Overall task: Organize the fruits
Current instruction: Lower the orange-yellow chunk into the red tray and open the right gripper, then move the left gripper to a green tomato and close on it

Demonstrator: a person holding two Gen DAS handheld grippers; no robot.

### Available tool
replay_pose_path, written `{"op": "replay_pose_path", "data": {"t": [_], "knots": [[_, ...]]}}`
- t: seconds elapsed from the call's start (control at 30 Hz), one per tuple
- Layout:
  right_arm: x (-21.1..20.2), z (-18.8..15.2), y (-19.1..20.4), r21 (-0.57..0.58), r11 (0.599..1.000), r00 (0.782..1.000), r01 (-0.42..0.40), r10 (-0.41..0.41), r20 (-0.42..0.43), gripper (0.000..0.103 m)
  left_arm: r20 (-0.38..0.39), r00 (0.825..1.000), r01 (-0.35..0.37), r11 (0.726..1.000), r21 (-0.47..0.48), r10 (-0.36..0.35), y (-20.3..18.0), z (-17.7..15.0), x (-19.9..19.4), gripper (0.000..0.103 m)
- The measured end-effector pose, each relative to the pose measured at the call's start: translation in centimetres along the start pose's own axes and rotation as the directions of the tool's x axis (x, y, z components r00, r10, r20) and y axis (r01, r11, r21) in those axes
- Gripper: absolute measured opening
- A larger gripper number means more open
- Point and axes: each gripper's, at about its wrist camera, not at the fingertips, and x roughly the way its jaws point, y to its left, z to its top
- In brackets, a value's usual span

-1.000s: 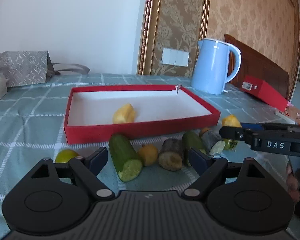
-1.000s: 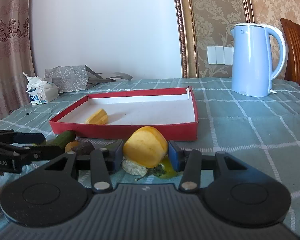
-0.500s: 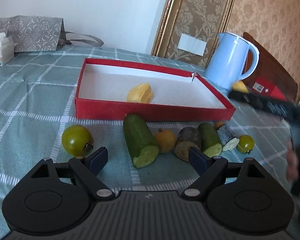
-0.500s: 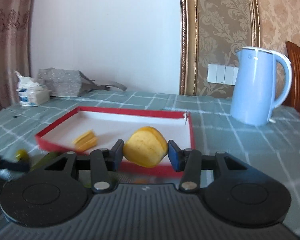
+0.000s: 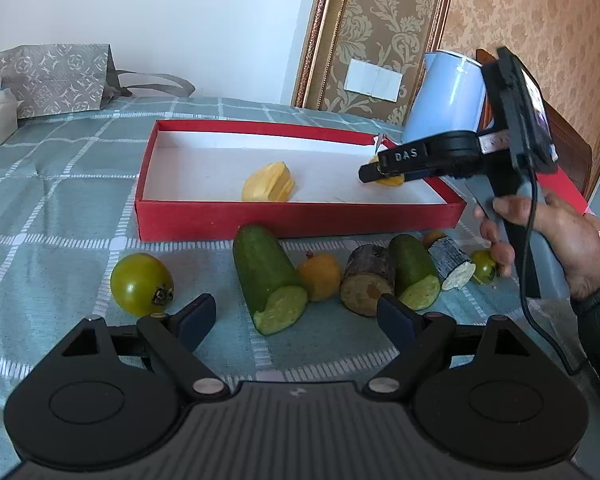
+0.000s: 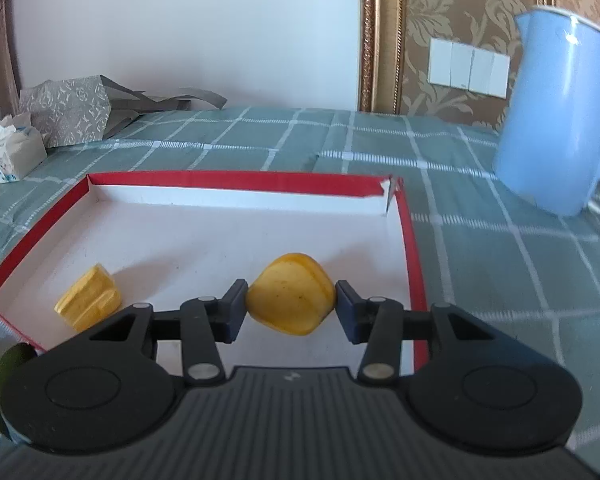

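Surface: teal checked cloth [image 5: 60,208], kettle [image 6: 560,120] far right.
Change: your right gripper [image 6: 291,312], clamped on yellow fruit [image 6: 291,294], has moved from cloth to over the red tray [image 6: 408,248].
Meaning: release likely next.
Room: tray wall close right; yellow piece [image 6: 88,302] well left.
Left gripper [image 5: 296,318]: wide, empty; cucumber [image 5: 268,276] just ahead.

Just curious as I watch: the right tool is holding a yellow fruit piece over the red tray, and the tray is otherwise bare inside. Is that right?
Not quite. The right tool does hold a yellow fruit piece over the red tray, but the tray is not bare: another yellow piece already lies on its white floor, as the right wrist view shows.
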Motion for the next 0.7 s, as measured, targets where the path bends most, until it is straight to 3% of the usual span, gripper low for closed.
{"op": "replay_pose_path", "data": {"t": [0.07, 0.1, 0.13, 0.17, 0.23, 0.37, 0.57, 0.7], "knots": [[0.2, 0.2, 0.2, -0.004, 1.000, 1.000, 0.016, -0.016, -0.002, 0.048, -0.001, 1.000, 0.002, 1.000, 0.002, -0.002, 0.0, 0.0, 0.0, 0.089], [0.2, 0.3, 0.3, 0.001, 1.000, 1.000, 0.008, -0.008, -0.006, 0.059, -0.001, 1.000, 0.001, 1.000, 0.004, -0.001, -0.1, 0.0, 0.0, 0.089], [-0.1, 0.2, 0.2, 0.016, 1.000, 1.000, -0.005, 0.005, 0.006, 0.087, -0.001, 1.000, 0.001, 1.000, 0.004, -0.001, -0.1, 0.0, 0.0, 0.089], [-0.7, 0.2, -0.1, 0.031, 0.999, 0.999, -0.012, 0.010, 0.042, 0.099, 0.000, 1.000, 0.000, 1.000, 0.005, 0.000, -0.1, 0.0, 0.0, 0.089], [-2.7, -0.3, -0.4, 0.047, 0.999, 0.990, 0.006, -0.013, 0.142, 0.099, 0.000, 1.000, 0.000, 1.000, 0.007, 0.000, -0.1, 0.0, 0.0, 0.089], [-6.9, -2.4, -1.1, 0.097, 0.995, 0.967, 0.016, -0.040, 0.252, 0.103, 0.002, 1.000, -0.008, 1.000, 0.002, 0.008, 0.1, -0.2, -0.3, 0.089], [-11.3, -6.9, -1.6, 0.086, 0.990, 0.946, 0.111, -0.132, 0.297, 0.103, 0.028, 0.999, -0.045, 0.999, -0.002, 0.045, 0.6, -1.0, -1.7, 0.089], [-13.2, -9.1, -2.7, 0.127, 0.988, 0.934, 0.091, -0.128, 0.332, 0.103, 0.055, 0.998, -0.038, 0.996, -0.077, 0.043, 2.3, -1.7, -3.1, 0.089]]}}
